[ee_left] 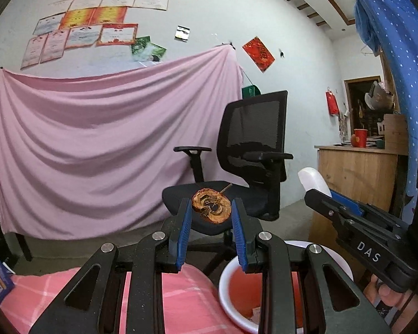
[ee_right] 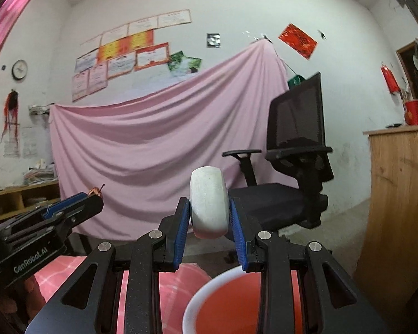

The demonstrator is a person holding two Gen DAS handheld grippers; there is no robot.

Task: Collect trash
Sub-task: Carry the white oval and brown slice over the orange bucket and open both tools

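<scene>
Now both tongs loaded. Left gripper (ee_left: 211,208) pinching dried brown fruit slice (ee_left: 211,206) between blue pads, slice held in air in front of black office chair (ee_left: 253,150). Right gripper (ee_right: 209,211) pinching white rounded object (ee_right: 209,201), upright between its pads. Red bin with white rim (ee_right: 192,303) sits below both grippers, beside pink checked cloth (ee_left: 167,300). Pink sheet (ee_left: 97,144) hangs on wall behind.

Soft, even indoor light fills both views, with no glare and only faint shadows in the folds of the pink sheet (ee_left: 97,144) beyond the tongs. The fisheye lens bends walls and darkens the corners. The wooden cabinet (ee_right: 398,208), right of the tongs, smears with blur.
</scene>
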